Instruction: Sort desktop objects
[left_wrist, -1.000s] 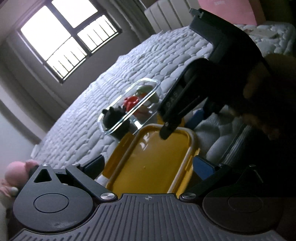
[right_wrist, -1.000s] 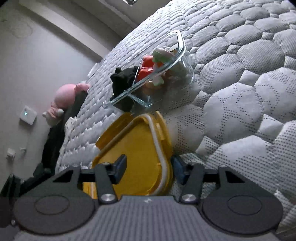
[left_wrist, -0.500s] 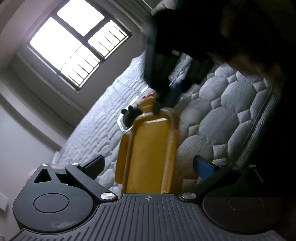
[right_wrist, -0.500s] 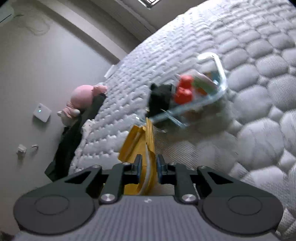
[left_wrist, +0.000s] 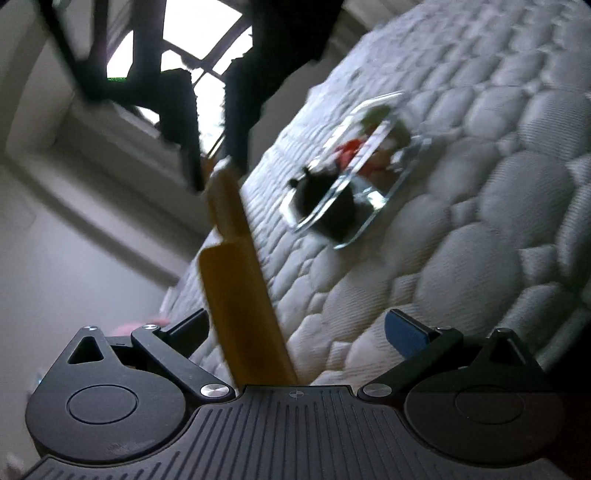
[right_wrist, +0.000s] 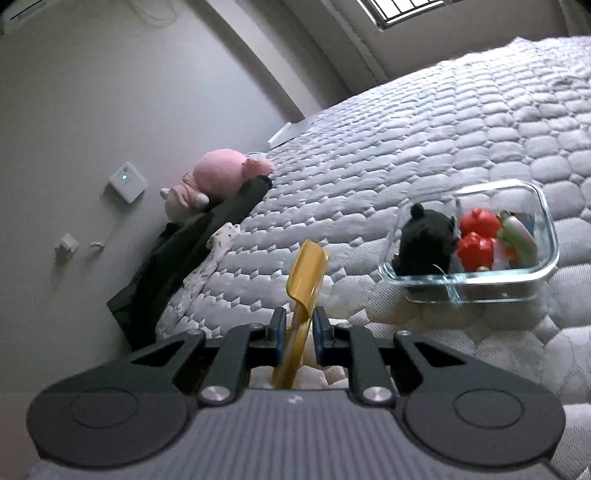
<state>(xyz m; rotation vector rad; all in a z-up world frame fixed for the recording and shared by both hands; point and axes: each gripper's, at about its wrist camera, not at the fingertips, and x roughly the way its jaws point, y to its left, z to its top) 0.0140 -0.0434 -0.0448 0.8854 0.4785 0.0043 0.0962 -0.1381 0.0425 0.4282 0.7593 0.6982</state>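
Between the jaws of the right gripper (right_wrist: 298, 326) the yellow lid (right_wrist: 303, 288) is now clamped edge-on, its rim pinched from both sides; a second ago it lay flat on the bed (right_wrist: 424, 122) with those jaws spread to either side of it, and half a second ago they had already been closed on it. The lid has since been lifted clear of the quilt and turned upright. Ahead and to the right of these jaws the glass box (right_wrist: 476, 243) is seen resting on the bed, open, with a black toy (right_wrist: 428, 240), red pieces (right_wrist: 476, 236) and other small items inside. In the left wrist view the same lid (left_wrist: 236, 280) is seen hanging just inside the left finger of the left gripper (left_wrist: 295, 328), whose jaws are spread wide with nothing pressed between them; the right gripper (left_wrist: 207, 122) appears above as a dark shape. The sorting is judged to be finished in the main, and the lid is probably meant to be carried over and seated on the box.
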